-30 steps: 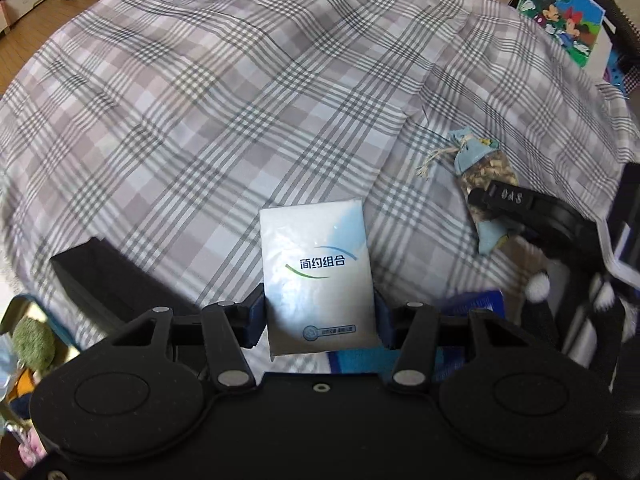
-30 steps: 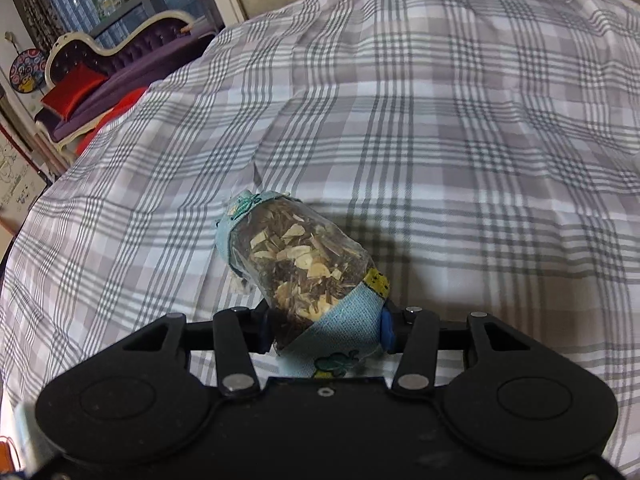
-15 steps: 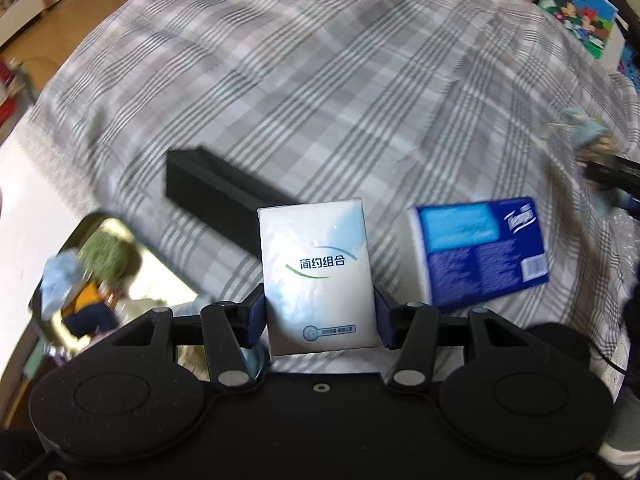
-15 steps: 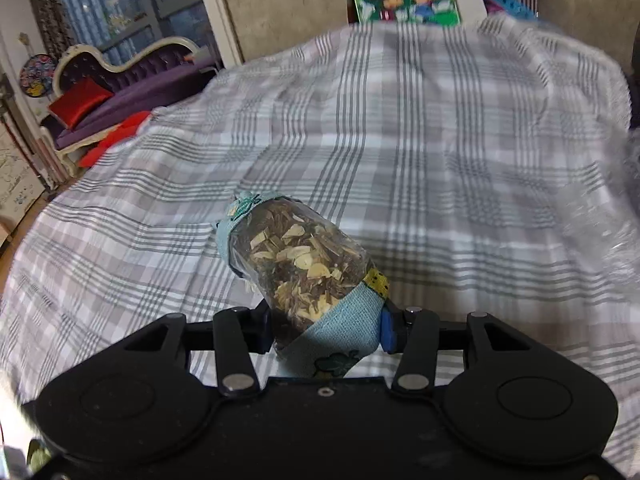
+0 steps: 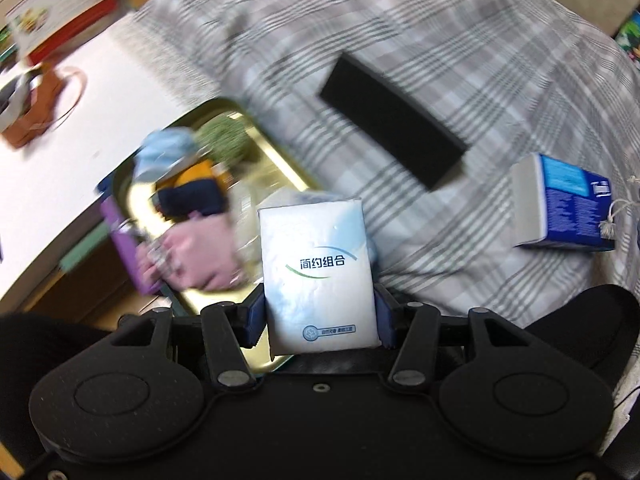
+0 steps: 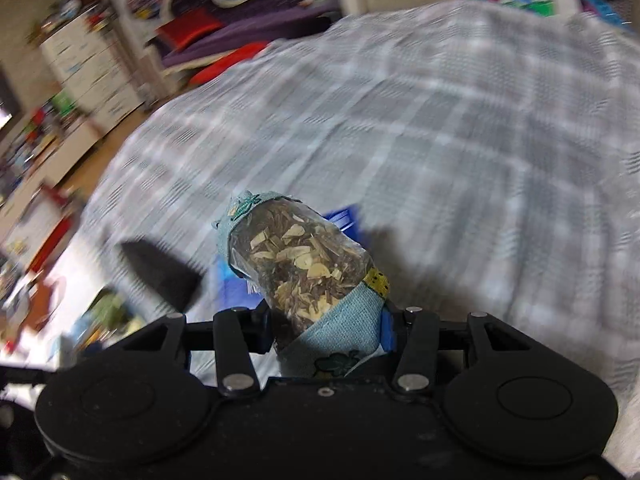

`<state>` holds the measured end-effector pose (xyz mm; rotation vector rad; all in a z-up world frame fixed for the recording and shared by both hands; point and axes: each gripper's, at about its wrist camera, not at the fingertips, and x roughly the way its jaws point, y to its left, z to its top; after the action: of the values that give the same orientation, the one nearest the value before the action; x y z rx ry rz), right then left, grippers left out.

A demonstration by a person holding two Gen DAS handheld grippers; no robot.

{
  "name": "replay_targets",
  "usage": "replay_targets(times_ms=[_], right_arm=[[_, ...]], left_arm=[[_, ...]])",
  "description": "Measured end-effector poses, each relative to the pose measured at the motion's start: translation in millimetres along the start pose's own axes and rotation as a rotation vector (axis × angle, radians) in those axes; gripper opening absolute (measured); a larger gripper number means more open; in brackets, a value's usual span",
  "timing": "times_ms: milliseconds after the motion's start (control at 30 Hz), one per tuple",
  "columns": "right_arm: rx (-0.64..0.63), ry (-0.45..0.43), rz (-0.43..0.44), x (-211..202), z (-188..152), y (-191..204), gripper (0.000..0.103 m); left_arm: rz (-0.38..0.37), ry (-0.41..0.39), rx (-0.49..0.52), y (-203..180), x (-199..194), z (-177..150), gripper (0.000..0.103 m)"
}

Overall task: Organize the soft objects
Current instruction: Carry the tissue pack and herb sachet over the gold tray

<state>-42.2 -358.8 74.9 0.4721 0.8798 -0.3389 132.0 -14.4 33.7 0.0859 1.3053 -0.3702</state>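
The left gripper [image 5: 320,316] pinched a white tissue pack [image 5: 318,276] printed 简约组合 in blue, held over the edge of a gold tray [image 5: 276,160] of soft items. On the plaid sheet [image 5: 460,60] lay a black box [image 5: 392,124] and a blue tissue pack [image 5: 564,204], its print too small to read. The right gripper [image 6: 326,320] clamped a herb sachet [image 6: 308,268] above the sheet.

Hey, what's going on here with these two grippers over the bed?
A person is sorting soft things. The left gripper is shut on a white tissue pack, held above the edge of a gold tray already holding several soft items. The right gripper is shut on a blue herb sachet. A blue tissue pack and a black box lie on the plaid bedspread.
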Motion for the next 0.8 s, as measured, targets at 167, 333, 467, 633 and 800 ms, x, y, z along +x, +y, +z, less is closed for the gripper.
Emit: replay_targets(times_ms=[167, 333, 467, 633, 800], right_arm=[[-0.115, 0.043, 0.089, 3.8, -20.1, 52.5, 0.047], [-0.177, 0.097, 0.164, 14.8, -34.0, 98.7, 0.047], [-0.218, 0.131, 0.181, 28.2, -42.0, 130.4, 0.047], [-0.251, 0.162, 0.179, 42.1, -46.6, 154.4, 0.047], [-0.262, 0.183, 0.172, 58.6, -47.2, 167.9, 0.047]], left_arm=[[-0.016, 0.011, -0.074, 31.5, 2.7, -19.3, 0.051], [-0.027, 0.029, -0.121, 49.3, 15.2, -28.3, 0.051], [-0.040, 0.052, -0.150, 55.8, 31.9, -29.1, 0.051], [-0.040, 0.055, -0.126, 49.8, 47.7, -22.1, 0.052], [0.031, -0.010, -0.092, 44.7, 52.8, -16.3, 0.067]])
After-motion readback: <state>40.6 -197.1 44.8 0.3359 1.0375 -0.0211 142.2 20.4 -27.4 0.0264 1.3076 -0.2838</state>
